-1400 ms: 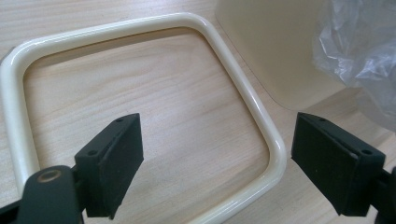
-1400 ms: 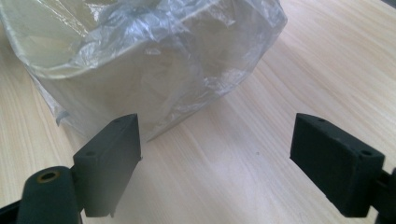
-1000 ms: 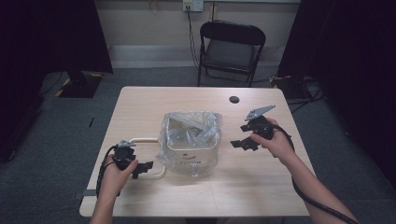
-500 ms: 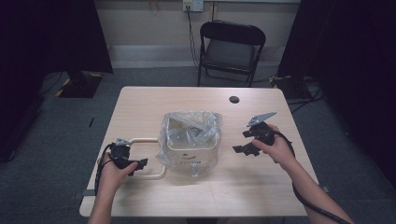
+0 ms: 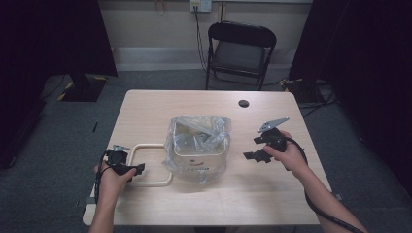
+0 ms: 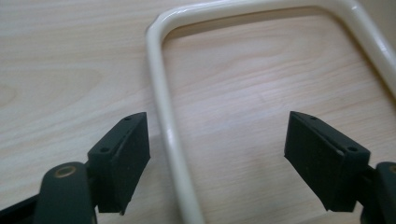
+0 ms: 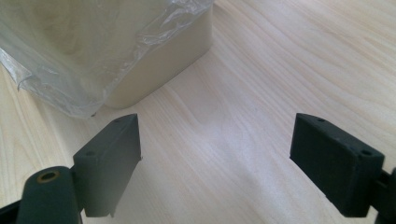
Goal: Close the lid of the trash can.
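One cream frame, a rounded-corner loop of tube, lies flat on the bench at about eight o'clock from the bin, its near rail under your left hand-held gripper. In the left gripper view that rail runs up between the two black pads, closer to the left pad than to the right one, and neither pad touches it. The jaws have just been closing a little, yet they stand wide and have hold of nothing. You seem to have straddled the tube so that closing will pinch it across its thin side, which looks like the surest bite on a smooth round rail.

The bin sits near the bench's middle, lined with a clear plastic bag whose crumpled edge spills over the rim. My guess is that the frame is meant to drop over that rim and clamp the bag, which would explain why it waits just beside the bin.

Your right hand-held gripper hovers at three o'clock from the bin, jaws wide apart and empty; in the right gripper view they point at bare wood beside the bin's corner. It looks placed to steady the bin or bag.
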Motion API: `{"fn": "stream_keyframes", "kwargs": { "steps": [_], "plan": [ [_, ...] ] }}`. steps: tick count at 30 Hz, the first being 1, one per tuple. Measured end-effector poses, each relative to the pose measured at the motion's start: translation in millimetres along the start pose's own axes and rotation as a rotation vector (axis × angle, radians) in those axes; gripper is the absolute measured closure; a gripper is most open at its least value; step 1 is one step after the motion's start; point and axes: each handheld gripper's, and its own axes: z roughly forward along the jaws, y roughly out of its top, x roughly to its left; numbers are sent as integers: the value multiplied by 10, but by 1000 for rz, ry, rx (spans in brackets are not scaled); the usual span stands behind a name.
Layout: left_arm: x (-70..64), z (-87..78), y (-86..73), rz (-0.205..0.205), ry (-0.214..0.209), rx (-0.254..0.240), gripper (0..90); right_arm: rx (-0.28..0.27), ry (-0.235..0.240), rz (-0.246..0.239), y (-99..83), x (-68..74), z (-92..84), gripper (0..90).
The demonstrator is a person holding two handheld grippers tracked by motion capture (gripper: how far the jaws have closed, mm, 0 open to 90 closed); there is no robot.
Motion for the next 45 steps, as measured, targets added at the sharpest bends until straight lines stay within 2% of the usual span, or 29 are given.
{"fn": "stream_keyframes", "kwargs": {
  "steps": [5, 8, 9, 11, 12, 14, 18, 22, 24, 30, 45],
  "plan": [
    [38, 26, -27, -12, 20, 13, 354, 1, 3, -3, 5, 7, 19, 153],
    [50, 34, -43, -14, 36, -2, 378, -3, 8, -4, 11, 16, 34, 153],
    [55, 26, -42, -9, 48, 3, 433, -1, 9, -3, 12, 15, 41, 153],
    [49, 12, -43, -30, 62, 12, 491, 2, 8, -7, 10, 9, 56, 153],
    [38, 10, -50, -16, 95, 11, 548, 2, 9, -3, 4, 1, 75, 153],
    [30, 8, -52, -27, 105, 8, 578, 1, 9, -2, 1, -1, 85, 153],
    [19, -4, -45, -37, 102, 18, 763, 4, 15, 2, -14, 11, 114, 153],
    [28, -14, -52, -46, 114, 19, 808, 5, 17, 0, -18, 13, 113, 154],
    [29, -19, -52, -43, 112, 24, 810, 6, 14, -3, -18, 9, 111, 153],
    [46, -50, -52, -40, 141, 51, 819, -2, 10, -3, 1, 3, 72, 153],
    [100, -282, -27, -29, 108, 35, 822, -7, 7, 1, 25, -1, 36, 153]
  ]
}}
